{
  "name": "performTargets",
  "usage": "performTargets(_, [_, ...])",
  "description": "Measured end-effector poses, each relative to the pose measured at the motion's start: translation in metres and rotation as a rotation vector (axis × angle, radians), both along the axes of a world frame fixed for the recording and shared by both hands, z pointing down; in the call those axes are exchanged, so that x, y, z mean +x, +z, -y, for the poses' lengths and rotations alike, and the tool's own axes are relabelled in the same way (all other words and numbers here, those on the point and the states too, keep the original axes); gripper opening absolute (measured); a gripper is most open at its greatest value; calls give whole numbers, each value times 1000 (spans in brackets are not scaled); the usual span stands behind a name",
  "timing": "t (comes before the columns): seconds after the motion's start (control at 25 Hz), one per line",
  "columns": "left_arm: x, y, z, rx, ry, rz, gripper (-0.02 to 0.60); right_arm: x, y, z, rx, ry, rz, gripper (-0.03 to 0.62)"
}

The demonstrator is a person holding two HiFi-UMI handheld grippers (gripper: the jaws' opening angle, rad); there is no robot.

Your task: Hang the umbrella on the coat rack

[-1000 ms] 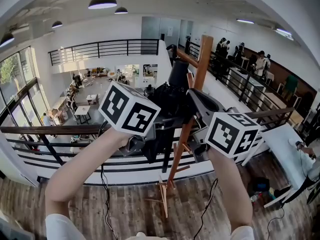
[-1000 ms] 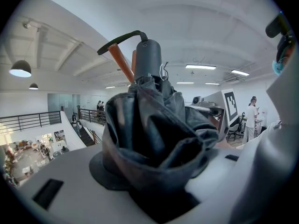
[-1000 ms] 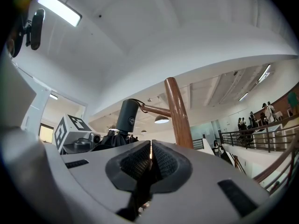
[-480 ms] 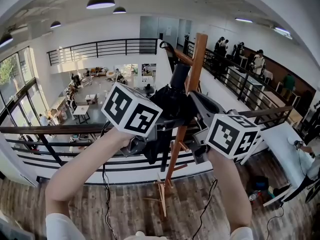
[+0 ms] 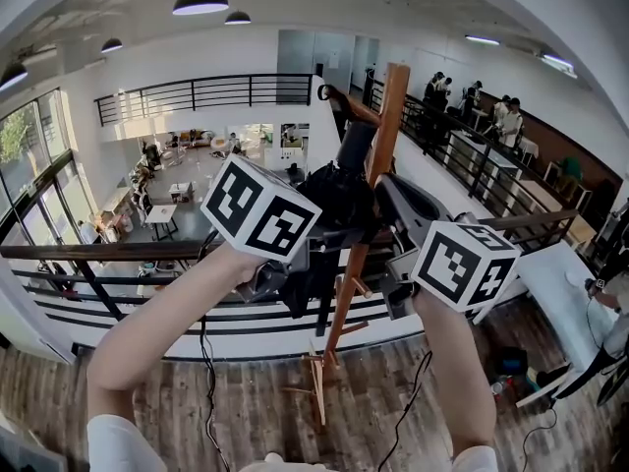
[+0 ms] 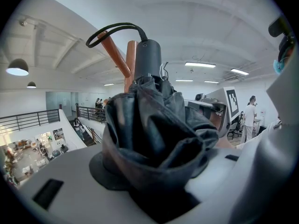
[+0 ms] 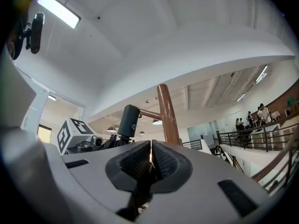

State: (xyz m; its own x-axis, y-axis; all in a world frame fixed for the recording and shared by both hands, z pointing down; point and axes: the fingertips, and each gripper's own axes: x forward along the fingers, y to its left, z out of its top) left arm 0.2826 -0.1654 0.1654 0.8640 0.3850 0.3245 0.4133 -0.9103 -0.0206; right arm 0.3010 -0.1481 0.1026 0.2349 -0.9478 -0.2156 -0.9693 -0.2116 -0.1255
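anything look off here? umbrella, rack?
Nothing broken or spilled. One oddity: the umbrella canopy is bunched and loose rather than wrapped tight. Its wrist loop sits right at the tip of the coat rack peg, so it looks only barely hooked.

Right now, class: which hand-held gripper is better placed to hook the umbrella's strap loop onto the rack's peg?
Left. The left hand-held gripper is clamped on the folded umbrella, whose strap loop sits right by the tip of the peg. The right hand-held gripper is shut, lower down, away from the loop.
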Motion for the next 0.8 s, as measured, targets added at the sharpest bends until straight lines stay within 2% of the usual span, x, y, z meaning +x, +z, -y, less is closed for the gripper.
performTargets(0.44, [6,-16,10,46,20,14,249,-1,-7,-3,6,21,-17,36])
performTargets(0.8, [11,-21,10,38,31,22,250,2,-10,-11,19,38,-23,37])
